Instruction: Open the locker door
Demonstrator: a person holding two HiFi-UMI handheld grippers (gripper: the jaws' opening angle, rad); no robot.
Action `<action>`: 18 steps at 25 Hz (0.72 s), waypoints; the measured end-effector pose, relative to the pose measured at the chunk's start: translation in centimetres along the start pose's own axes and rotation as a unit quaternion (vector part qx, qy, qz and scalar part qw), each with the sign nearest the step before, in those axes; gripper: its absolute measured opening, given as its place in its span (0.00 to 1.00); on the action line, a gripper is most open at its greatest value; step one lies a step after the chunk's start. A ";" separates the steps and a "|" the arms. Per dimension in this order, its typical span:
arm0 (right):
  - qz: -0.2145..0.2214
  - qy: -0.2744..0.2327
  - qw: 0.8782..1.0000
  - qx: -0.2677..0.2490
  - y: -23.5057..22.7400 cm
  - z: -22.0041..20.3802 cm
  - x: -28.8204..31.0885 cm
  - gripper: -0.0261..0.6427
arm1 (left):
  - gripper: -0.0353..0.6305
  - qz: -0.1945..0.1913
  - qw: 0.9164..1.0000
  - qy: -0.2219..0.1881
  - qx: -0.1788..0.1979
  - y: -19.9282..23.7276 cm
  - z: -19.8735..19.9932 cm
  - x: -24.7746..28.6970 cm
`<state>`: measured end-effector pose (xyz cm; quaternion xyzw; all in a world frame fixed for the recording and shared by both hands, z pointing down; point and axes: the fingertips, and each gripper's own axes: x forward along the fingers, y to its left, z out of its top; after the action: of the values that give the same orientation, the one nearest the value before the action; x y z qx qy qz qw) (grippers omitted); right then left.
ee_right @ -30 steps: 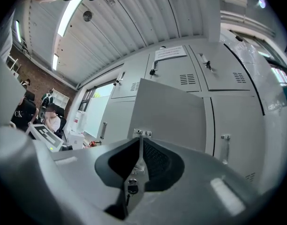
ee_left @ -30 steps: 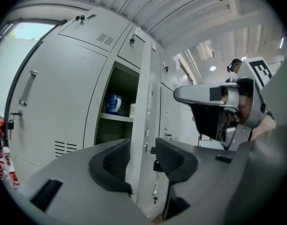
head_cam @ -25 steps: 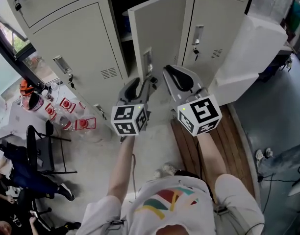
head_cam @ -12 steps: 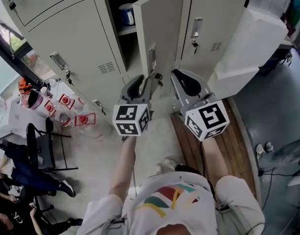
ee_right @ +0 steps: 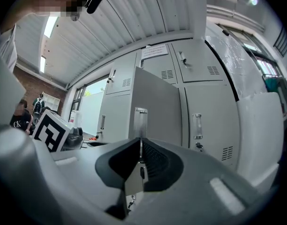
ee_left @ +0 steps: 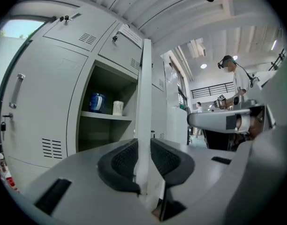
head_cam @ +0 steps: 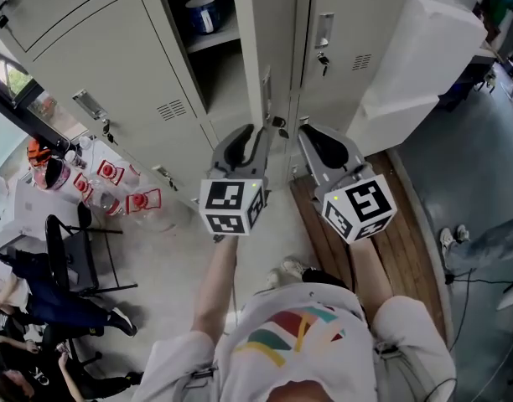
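Locker corner of a big, open work hall.
Row of grey steel lockers (head_cam: 114,65), ribbed metal ceiling (ee_right: 134,18) high overhead, bare floor (head_cam: 474,157), chair (head_cam: 68,249) and bottles (head_cam: 143,203) beside a window (head_cam: 22,86), person (ee_left: 232,78) standing beyond.

Locker door (head_cam: 273,40) runs off the top edge.

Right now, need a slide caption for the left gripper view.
Left hand-held gripper, jaws just closed further, grips the edge of the open locker door; blue cup, white cup on the shelf inside.
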<state>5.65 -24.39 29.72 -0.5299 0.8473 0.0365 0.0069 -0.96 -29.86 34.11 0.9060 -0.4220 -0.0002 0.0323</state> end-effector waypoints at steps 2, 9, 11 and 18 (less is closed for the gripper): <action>-0.004 0.008 1.000 0.006 -0.1 -0.7 -0.6 0.06 | 0.19 -0.007 1.000 0.003 -0.002 -0.7 -0.1 0.0; -0.025 0.019 0.999 0.011 -1.1 -1.8 -2.4 0.06 | 0.18 -0.051 0.999 0.006 -0.001 -4.5 -0.3 0.8; -0.034 0.021 0.999 0.011 -1.6 -1.9 -3.0 0.06 | 0.17 -0.062 0.998 0.007 0.000 -5.7 -0.5 1.3; -0.070 0.026 0.997 0.013 -3.6 -2.3 -5.9 0.06 | 0.17 -0.105 0.994 0.017 0.003 -9.2 -0.8 3.6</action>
<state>11.50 -20.86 32.11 -0.5885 0.8084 0.0111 -0.0059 8.39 -26.64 34.51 0.9454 -0.3237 0.0131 0.0362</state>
